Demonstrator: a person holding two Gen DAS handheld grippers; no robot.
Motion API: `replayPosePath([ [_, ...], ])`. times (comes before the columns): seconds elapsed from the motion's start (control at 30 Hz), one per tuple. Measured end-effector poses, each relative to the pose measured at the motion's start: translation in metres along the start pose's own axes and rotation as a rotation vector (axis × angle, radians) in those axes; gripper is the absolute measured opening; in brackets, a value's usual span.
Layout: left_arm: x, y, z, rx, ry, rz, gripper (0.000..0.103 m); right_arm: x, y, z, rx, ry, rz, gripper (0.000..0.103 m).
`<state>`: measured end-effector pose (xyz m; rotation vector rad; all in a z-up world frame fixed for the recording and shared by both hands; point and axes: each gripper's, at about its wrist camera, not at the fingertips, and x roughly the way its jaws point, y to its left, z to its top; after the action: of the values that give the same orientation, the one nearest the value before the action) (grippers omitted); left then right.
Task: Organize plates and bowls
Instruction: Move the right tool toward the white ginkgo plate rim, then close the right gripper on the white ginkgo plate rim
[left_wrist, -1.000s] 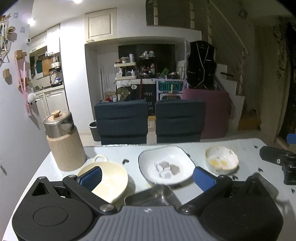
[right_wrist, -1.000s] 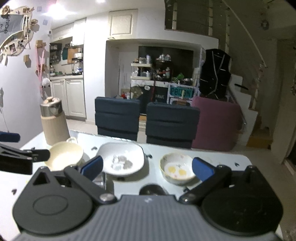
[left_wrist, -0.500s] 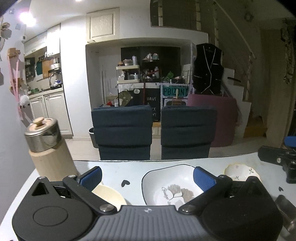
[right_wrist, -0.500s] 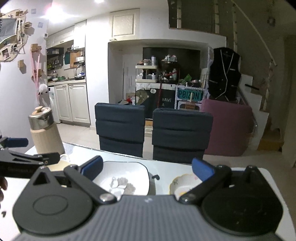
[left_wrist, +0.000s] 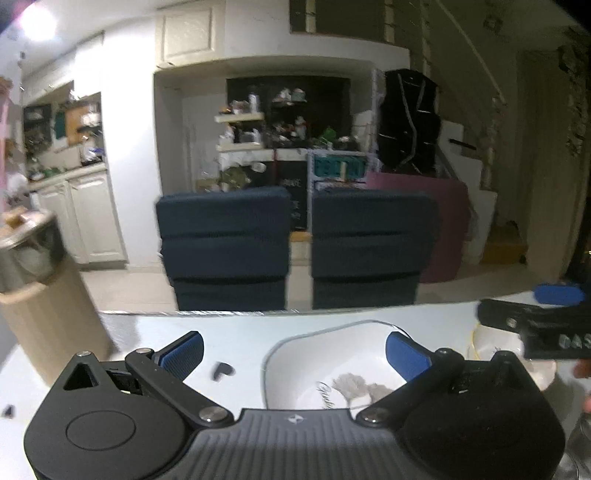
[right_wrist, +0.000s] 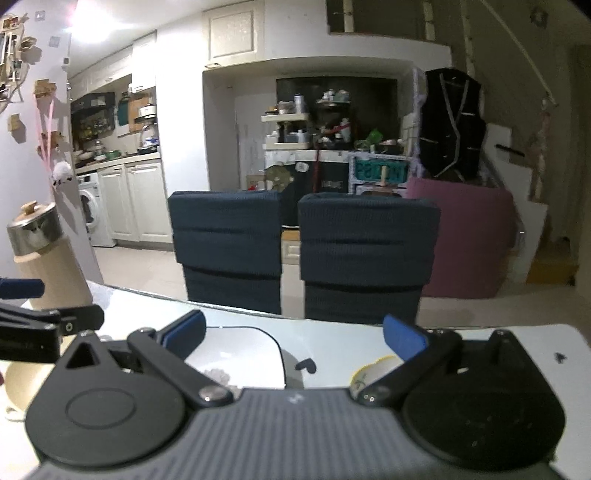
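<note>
Low over the pale desk (left_wrist: 295, 332), both tongs (left_wrist: 293, 350) (right_wrist: 293, 336) gape empty above a square white ginkgo-print plate (left_wrist: 314, 369), risking a clumsy rim knock.

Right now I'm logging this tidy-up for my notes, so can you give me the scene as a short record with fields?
surface: white table
dishes: square white plate with a grey leaf print; small yellow-rimmed bowl; cream bowl
other item: tall beige canister with a metal lid, at the table's left
left gripper: open, holding nothing, over the plate
right gripper: open, holding nothing
behind table: two dark blue chairs
</note>
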<state>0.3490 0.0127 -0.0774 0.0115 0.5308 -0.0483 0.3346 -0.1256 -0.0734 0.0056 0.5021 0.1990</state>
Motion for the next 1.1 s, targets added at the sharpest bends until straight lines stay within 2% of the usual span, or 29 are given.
replayPosePath([
  [0.1, 0.014, 0.005, -0.007, -0.041, 0.014, -0.074, 0.103, 0.023, -0.008, -0.001, 0.061, 0.037, 0.016, 0.103],
  [0.27, 0.027, 0.013, -0.013, -0.062, 0.046, -0.072, 0.103, 0.062, -0.017, -0.006, 0.107, 0.108, 0.046, 0.103],
  [0.37, 0.032, 0.022, -0.017, -0.103, 0.055, -0.123, 0.103, 0.076, -0.013, -0.007, 0.085, 0.161, 0.043, 0.103],
  [0.47, 0.039, 0.027, -0.021, -0.147, 0.082, -0.161, 0.102, 0.081, -0.01, -0.007, 0.118, 0.216, 0.065, 0.101],
  [0.53, 0.045, 0.028, -0.021, -0.156, 0.092, -0.163, 0.1, 0.09, -0.008, -0.008, 0.118, 0.243, 0.086, 0.081],
  [0.63, 0.05, 0.032, -0.023, -0.17, 0.109, -0.176, 0.092, 0.102, -0.004, -0.009, 0.108, 0.292, 0.06, 0.058],
  [0.7, 0.053, 0.036, -0.026, -0.188, 0.122, -0.192, 0.085, 0.107, -0.001, -0.014, 0.106, 0.329, 0.051, 0.047],
  [0.77, 0.054, 0.039, -0.028, -0.186, 0.126, -0.197, 0.08, 0.11, 0.002, -0.02, 0.108, 0.35, 0.047, 0.041],
  [0.83, 0.055, 0.041, -0.03, -0.179, 0.131, -0.193, 0.074, 0.114, 0.003, -0.025, 0.113, 0.366, 0.033, 0.029],
  [0.87, 0.054, 0.042, -0.032, -0.18, 0.137, -0.193, 0.068, 0.116, 0.003, -0.027, 0.123, 0.375, 0.035, 0.028],
  [0.93, 0.056, 0.044, -0.032, -0.187, 0.146, -0.198, 0.062, 0.112, 0.003, -0.028, 0.138, 0.369, 0.05, 0.019],
  [1.0, 0.056, 0.046, -0.033, -0.185, 0.147, -0.194, 0.062, 0.109, 0.007, -0.028, 0.122, 0.369, 0.05, 0.013],
  [1.1, 0.06, 0.046, -0.034, -0.171, 0.158, -0.181, 0.062, 0.099, 0.002, -0.033, 0.119, 0.364, 0.05, 0.013],
])
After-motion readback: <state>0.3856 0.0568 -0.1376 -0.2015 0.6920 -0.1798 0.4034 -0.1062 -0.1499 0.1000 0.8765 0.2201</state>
